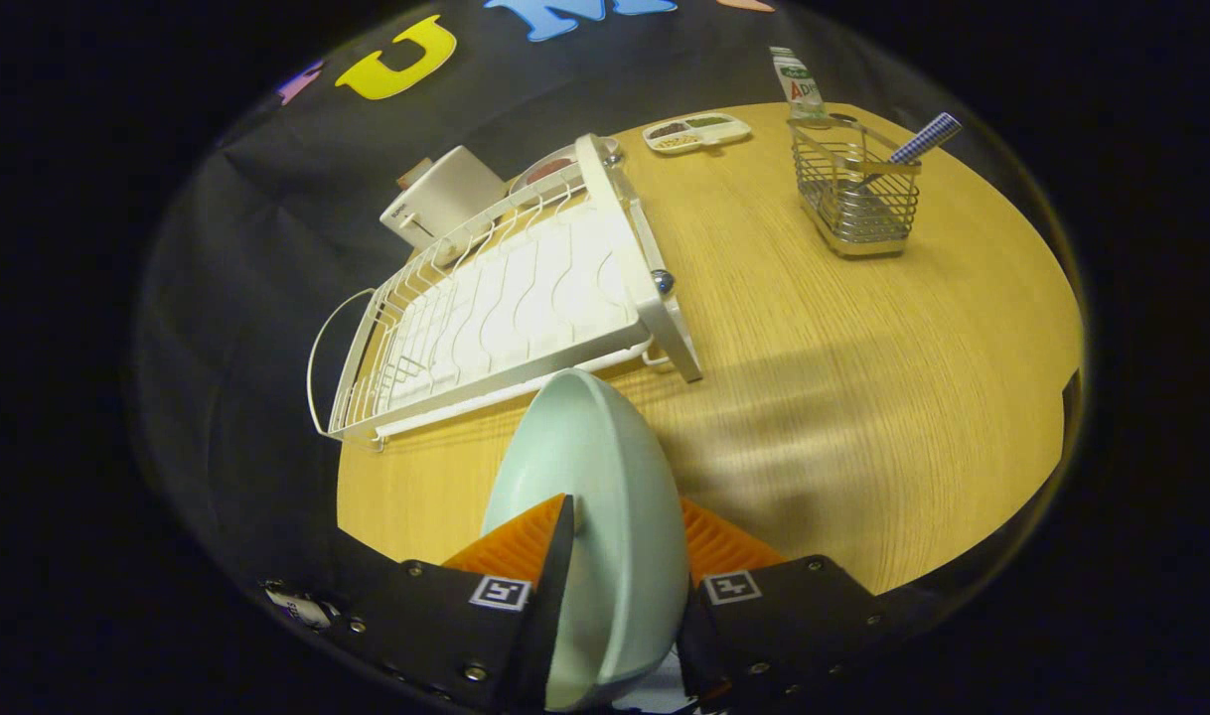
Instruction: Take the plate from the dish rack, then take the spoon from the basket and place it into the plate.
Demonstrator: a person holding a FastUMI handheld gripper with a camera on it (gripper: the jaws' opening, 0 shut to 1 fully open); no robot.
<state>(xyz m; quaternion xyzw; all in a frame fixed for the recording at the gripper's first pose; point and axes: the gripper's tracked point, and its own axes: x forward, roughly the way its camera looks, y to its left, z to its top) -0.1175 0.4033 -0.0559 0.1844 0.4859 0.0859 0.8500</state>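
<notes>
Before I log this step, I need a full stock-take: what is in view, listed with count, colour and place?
plate: 1, pale green, on edge between the fingers
dish rack: 1, white, just beyond the plate
table: 1, light wood
basket: 1, metal wire, far side
spoon: 1, blue-checked handle, in basket
divided tray: 1, white, behind rack
box: 1, white, behind rack
carton: 1, green-white, behind basket
gripper: 1, shut on plate

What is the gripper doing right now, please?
Gripper: shut on the pale green plate, held on edge between both fingers, out of the dish rack.
</notes>
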